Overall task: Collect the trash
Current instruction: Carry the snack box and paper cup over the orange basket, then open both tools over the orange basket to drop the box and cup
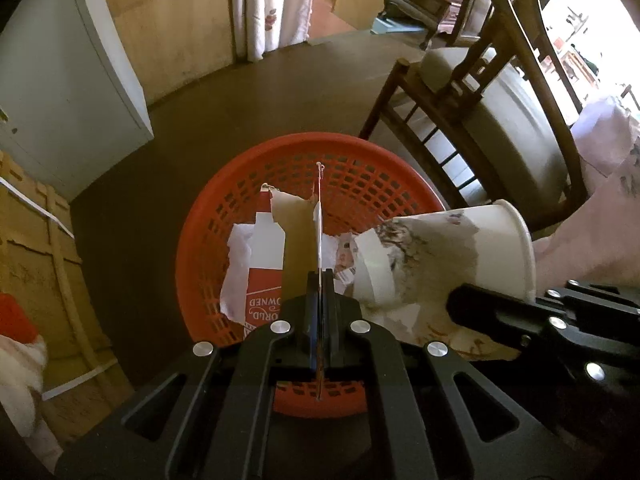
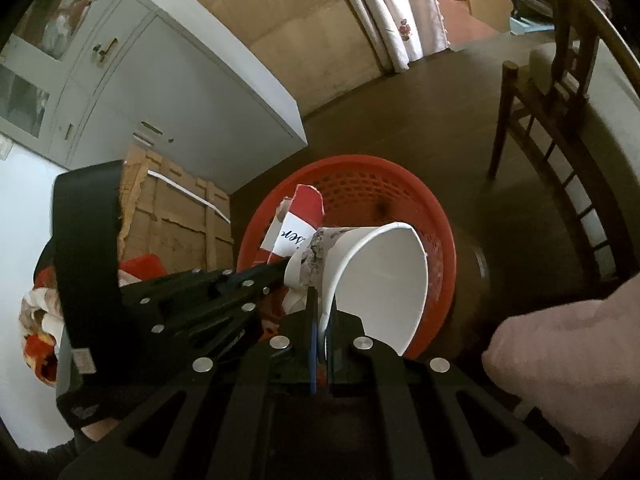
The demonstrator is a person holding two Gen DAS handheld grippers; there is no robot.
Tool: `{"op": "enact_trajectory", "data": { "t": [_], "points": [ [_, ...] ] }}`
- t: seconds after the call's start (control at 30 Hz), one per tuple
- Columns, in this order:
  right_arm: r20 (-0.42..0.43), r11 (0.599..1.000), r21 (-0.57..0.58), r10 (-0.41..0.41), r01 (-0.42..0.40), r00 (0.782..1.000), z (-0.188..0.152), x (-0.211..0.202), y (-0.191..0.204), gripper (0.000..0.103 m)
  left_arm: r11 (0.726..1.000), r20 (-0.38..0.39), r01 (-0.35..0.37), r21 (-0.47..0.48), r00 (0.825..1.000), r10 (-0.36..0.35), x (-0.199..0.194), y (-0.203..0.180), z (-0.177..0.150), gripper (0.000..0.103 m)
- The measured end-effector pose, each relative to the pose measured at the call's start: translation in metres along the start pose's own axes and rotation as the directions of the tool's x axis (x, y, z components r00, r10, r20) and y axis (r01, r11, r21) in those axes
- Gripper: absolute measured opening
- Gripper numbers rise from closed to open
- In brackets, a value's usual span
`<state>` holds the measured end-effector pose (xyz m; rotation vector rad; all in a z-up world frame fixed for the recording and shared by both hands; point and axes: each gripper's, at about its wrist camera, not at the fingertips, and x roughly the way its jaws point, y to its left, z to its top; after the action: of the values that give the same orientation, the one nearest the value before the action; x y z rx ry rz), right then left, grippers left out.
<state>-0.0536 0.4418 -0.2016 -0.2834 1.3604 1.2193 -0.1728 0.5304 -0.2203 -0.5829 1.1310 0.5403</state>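
Torn red-and-white cardboard scrap (image 1: 276, 248) pinched edge-on in left gripper (image 1: 319, 280), held above round red plastic mesh basket (image 1: 200, 240) on dark floor. Crushed white paper cup (image 2: 380, 276) clamped by wall in right gripper (image 2: 322, 316), tilted over basket's right rim. Both grippers angled downward, side by side. Crumpled white paper (image 1: 236, 280) inside basket.

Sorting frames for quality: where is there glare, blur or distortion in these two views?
Left wrist view: window at upper right blown out white, wooden chair bowed by fisheye, red basket sharp. Right wrist view: grey cabinet edges curve strongly, paper cup evenly lit, pink cloth soft.
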Motion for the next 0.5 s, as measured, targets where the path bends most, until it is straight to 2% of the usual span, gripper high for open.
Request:
{"op": "enact_trajectory", "data": {
  "t": [0.23,0.5],
  "points": [
    [-0.005,1.000,0.006,0.021,-0.021,1.000,-0.002,0.012,-0.003,0.004,1.000,-0.008,-0.016,-0.014,1.000,0.015,0.006,0.002,0.003,0.003],
    [-0.022,1.000,-0.002,-0.009,0.009,1.000,-0.001,0.022,-0.004,0.004,0.999,-0.012,-0.025,-0.022,1.000,0.025,0.008,0.005,0.004,0.003]
  ]
}}
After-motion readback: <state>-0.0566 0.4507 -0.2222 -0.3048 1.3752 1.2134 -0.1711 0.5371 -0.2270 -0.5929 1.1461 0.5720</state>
